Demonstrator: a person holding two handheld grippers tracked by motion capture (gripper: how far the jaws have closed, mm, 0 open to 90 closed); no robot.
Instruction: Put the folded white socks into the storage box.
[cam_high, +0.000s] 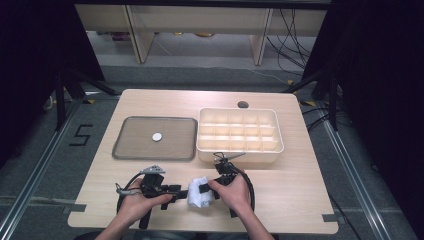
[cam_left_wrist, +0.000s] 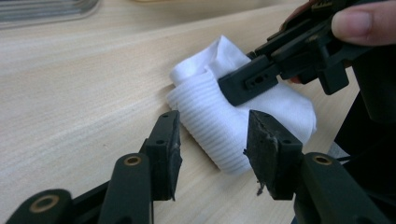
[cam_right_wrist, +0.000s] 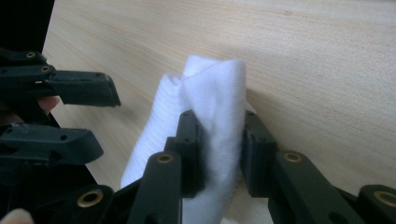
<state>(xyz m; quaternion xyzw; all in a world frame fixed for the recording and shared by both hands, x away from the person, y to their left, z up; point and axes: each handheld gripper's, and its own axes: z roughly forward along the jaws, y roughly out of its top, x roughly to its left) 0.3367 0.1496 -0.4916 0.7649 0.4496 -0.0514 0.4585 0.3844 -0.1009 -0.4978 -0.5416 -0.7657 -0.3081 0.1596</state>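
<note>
Tabletop: coin (cam_high: 157, 136) in tray (cam_high: 125, 150)

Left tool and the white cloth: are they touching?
Apart. The left gripper view shows the left tool open, its pads short of the white cloth, with bare table visible between.

Light wooden table (cam_high: 300, 200) on grey floor (cam_high: 45, 165); pale cabinets (cam_high: 200, 22) behind; black curtains (cam_high: 30, 60) both sides.
</note>
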